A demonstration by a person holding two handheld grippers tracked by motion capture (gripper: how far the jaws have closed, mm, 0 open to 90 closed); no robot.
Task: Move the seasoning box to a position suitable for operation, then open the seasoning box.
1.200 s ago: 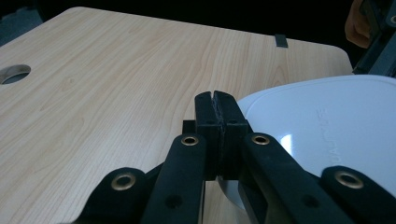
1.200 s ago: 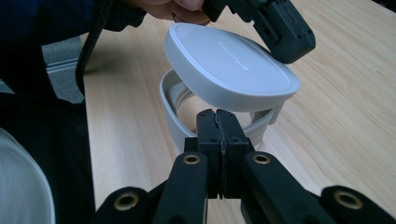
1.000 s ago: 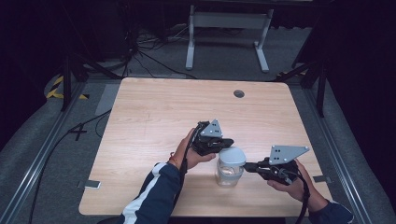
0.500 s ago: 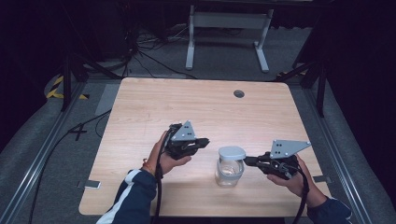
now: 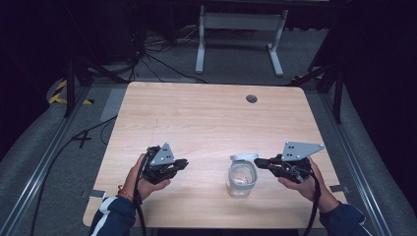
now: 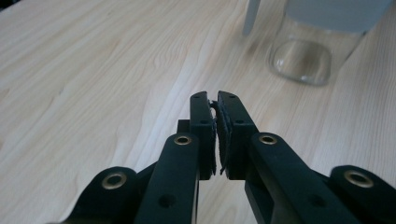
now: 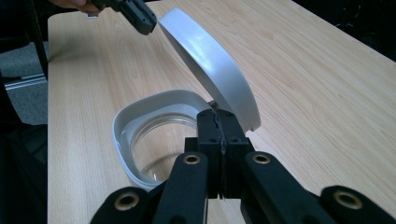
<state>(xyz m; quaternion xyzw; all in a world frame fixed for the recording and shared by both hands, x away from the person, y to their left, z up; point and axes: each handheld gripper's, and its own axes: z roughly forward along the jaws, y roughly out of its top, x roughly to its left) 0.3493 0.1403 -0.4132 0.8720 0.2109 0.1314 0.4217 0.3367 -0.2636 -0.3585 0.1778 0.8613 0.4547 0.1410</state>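
Both hands are carrying black two-jaw grippers. The left gripper (image 5: 169, 167) and the right gripper (image 5: 282, 166) are each wearing a grey three-cornered plate dotted with small holes. Brass-coloured rivets are showing on the black jaw links, with dark pads lining the jaws. Black cables are trailing along the forearms. A navy sleeve (image 5: 110, 219) with a white stripe is covering the left arm, with a thin band circling that wrist.

A wooden table (image 5: 196, 123) carries a glass jar (image 5: 241, 179).
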